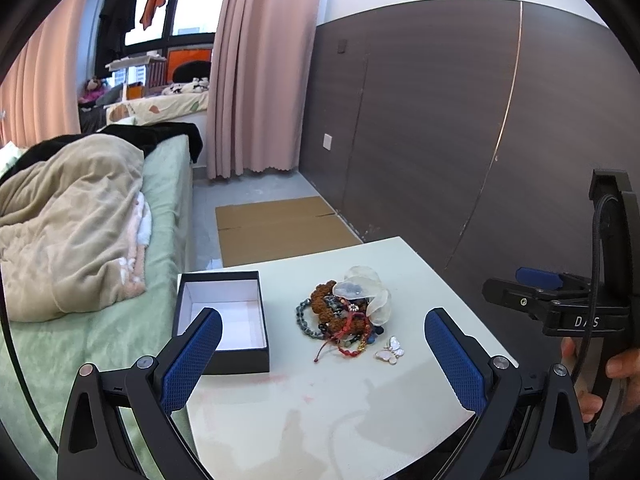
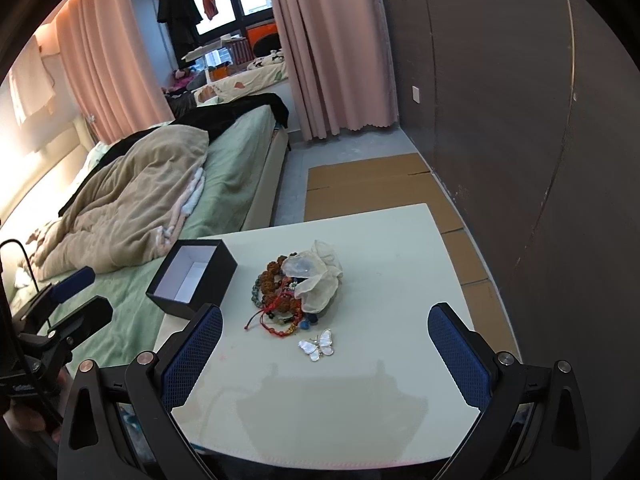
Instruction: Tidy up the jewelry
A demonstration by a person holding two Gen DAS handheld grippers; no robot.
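Observation:
A heap of bead bracelets [image 1: 338,320] [image 2: 278,294] lies mid-table, tangled with red cords and partly under a sheer white pouch [image 1: 366,290] [image 2: 320,274]. A pearly butterfly brooch [image 1: 390,351] [image 2: 319,345] rests just in front of the heap. Left of the heap stands an open black box [image 1: 222,316] [image 2: 192,278] with a white, empty inside. My left gripper [image 1: 322,354] hovers open over the near table edge, its left pad [image 1: 190,362] in front of the box. My right gripper [image 2: 324,354] is open too, short of the brooch. Each gripper shows at the side of the other's view.
The small white table [image 1: 320,408] [image 2: 400,264] stands beside a bed [image 1: 92,240] with a green sheet and a beige blanket. Flattened cardboard [image 1: 276,226] lies on the floor beyond. A dark panel wall [image 1: 440,140] runs along the right; pink curtains hang behind.

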